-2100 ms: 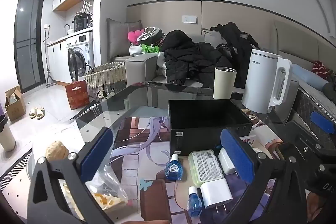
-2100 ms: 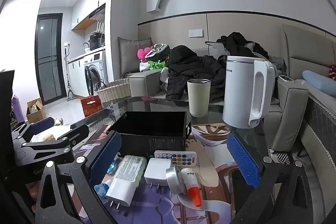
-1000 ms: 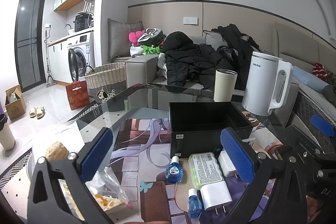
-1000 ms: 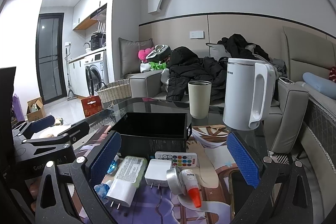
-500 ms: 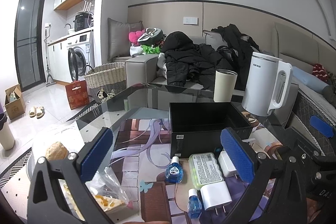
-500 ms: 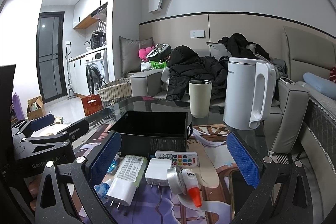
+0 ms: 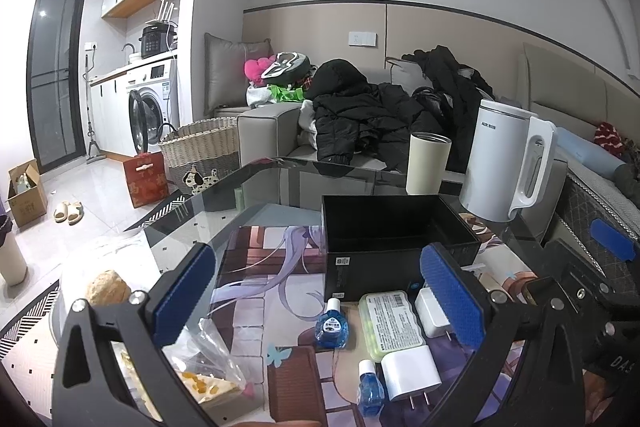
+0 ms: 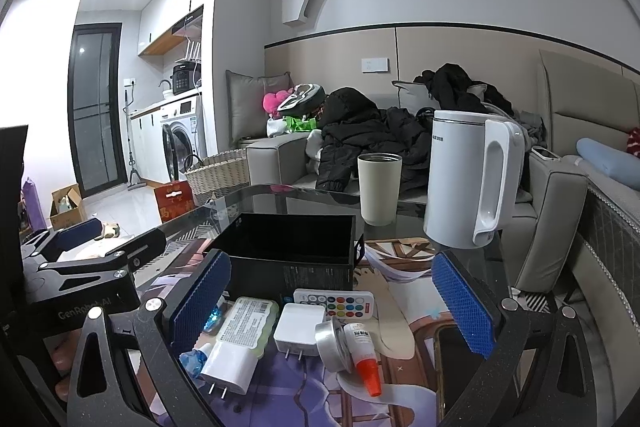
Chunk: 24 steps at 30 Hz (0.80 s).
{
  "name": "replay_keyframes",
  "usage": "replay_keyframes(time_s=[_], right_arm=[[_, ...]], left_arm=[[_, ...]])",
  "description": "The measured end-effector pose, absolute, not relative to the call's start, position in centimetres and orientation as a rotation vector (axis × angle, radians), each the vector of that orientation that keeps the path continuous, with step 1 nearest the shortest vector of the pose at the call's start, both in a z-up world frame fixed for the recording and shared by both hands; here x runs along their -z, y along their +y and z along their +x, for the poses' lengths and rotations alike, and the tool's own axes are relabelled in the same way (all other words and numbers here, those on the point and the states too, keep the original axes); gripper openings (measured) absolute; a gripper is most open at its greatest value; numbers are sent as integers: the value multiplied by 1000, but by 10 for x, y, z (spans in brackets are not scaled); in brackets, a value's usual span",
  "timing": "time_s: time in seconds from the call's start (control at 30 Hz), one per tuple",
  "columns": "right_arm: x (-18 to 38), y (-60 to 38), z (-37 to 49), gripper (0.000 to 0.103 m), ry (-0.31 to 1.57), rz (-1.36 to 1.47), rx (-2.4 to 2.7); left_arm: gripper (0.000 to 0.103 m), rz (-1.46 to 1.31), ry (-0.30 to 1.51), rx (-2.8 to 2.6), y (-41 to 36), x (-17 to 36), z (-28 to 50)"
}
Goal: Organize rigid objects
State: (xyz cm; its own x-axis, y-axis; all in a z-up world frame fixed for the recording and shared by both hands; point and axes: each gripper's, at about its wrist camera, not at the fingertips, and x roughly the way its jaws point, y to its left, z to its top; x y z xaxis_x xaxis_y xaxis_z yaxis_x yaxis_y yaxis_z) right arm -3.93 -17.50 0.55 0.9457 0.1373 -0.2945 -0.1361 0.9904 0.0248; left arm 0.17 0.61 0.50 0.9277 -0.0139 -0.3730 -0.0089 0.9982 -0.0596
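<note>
Both of our grippers hang above the near edge of the glass table [image 7: 248, 187] with nothing in them: the left gripper [image 7: 316, 295] has its blue pads spread wide, and the right gripper [image 8: 332, 299] is spread just as wide. Neither touches any object.

As we judge it, the sorting has barely begun — or not at all. The black box [image 7: 384, 227], standing open beyond the clutter, looks empty as far as we can see into it, though its floor is dark and partly hidden by the front wall. Everything small lies loose on the printed mat just in front of it: two blue dropper bottles [image 7: 331, 323], a pale green case [image 7: 390, 323] with a label, two white chargers [image 8: 299, 325] with prongs toward us, a remote [image 8: 335, 303] with coloured buttons, a roll of silver tape [image 8: 332, 341] and a glue tube [image 8: 364, 355] with an orange cap leaning against the roll.

What is left, then, is nearly all of it — each piece lifted and set into the box. A white kettle [image 8: 468, 179] and a cream tumbler [image 8: 379, 187] stand behind the box, well apart from the small items; whether they belong to the job we cannot tell. A bag of food [image 7: 200, 359] lies off to the left.
</note>
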Motion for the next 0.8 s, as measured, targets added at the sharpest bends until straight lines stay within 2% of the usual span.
replay_keyframes(time_s=[0.4,0.63,0.8], right_arm=[[-11,-178,-40,102,266,-3,-160],[-20,-186,-35,102,245,7,-137],[-28,-192,-16,102,325,-13,-170]], left_arm=[[103,-93,324,61,12,-18,-4],[102,-81,374,57,16,-20,6],[102,-29,464,48,13,-16,21]])
